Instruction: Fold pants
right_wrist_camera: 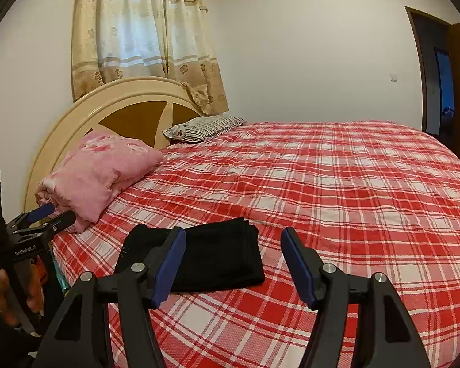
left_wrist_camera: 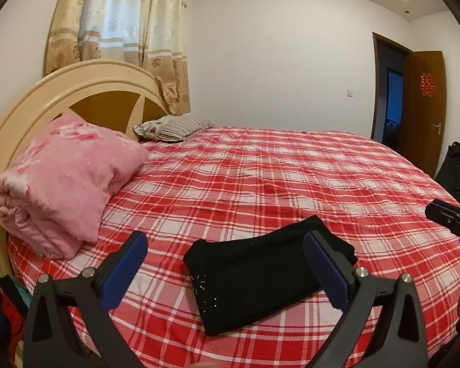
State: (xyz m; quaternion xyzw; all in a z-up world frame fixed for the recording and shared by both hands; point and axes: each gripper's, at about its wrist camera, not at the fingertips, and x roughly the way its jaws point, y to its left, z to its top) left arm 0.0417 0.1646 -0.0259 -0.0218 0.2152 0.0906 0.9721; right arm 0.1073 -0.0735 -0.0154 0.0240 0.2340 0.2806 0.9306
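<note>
I see the bed (left_wrist_camera: 291, 178) under its red plaid sheet, a pink quilt (left_wrist_camera: 64, 181) by the headboard. The black pants (left_wrist_camera: 260, 276) lie folded near the front edge. My left gripper (left_wrist_camera: 227, 263) and right gripper (right_wrist_camera: 233, 263) hover above, jaws apart, empty.

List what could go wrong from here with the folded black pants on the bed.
1. The folded black fabric pants lie near the front edge of the red-and-white plaid bed sheet; a nudge might slide them off.
2. Both the left gripper and right gripper are open and hold nothing, so closing low could snag the sheet.
3. The stacked layers at the pants' right edge may spring open.
</note>
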